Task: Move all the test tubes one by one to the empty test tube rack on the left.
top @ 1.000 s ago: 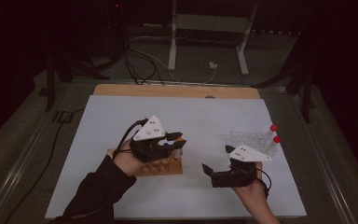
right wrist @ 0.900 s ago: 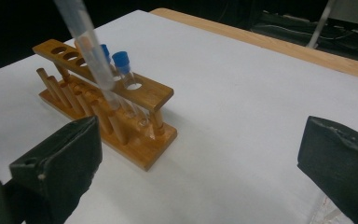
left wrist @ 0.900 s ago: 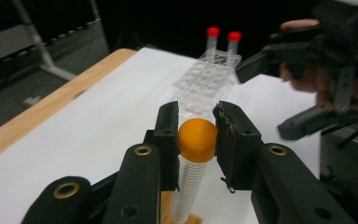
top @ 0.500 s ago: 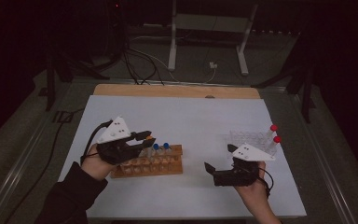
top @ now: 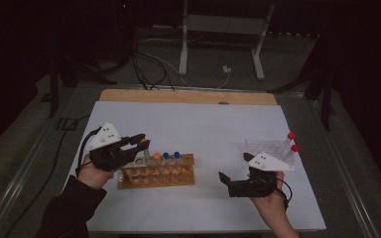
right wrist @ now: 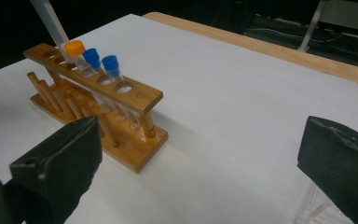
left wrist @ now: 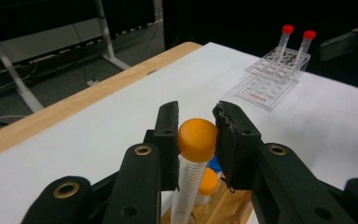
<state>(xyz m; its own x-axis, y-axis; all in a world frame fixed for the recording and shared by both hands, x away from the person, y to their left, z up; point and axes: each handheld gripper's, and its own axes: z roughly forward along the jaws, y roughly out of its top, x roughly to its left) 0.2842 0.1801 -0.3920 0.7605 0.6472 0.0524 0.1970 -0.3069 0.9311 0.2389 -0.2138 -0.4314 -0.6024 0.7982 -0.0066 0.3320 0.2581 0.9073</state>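
My left gripper (left wrist: 196,125) is shut on the orange cap of a clear tube (left wrist: 196,140), which it holds over the left end of the wooden rack (top: 156,172). In the high view the left gripper (top: 142,143) points right. The rack holds another orange-capped tube (right wrist: 74,47) and two blue-capped tubes (right wrist: 92,56). The held tube's body (right wrist: 49,18) leans down toward the rack's left holes; I cannot tell whether its end is in one. My right gripper (top: 226,182) rests open to the right of the rack, with nothing between its fingers (right wrist: 65,158).
A clear plastic rack (top: 265,148) with two red-capped tubes (top: 291,136) stands at the right, just behind the right hand. White paper (top: 203,124) covers the table, with a wooden strip (top: 188,96) along the far edge. A metal stand (top: 218,29) is beyond the table.
The left gripper has moved left along the wooden rack, from above its middle to its left end, uncovering the capped tubes. The right gripper has stayed still.
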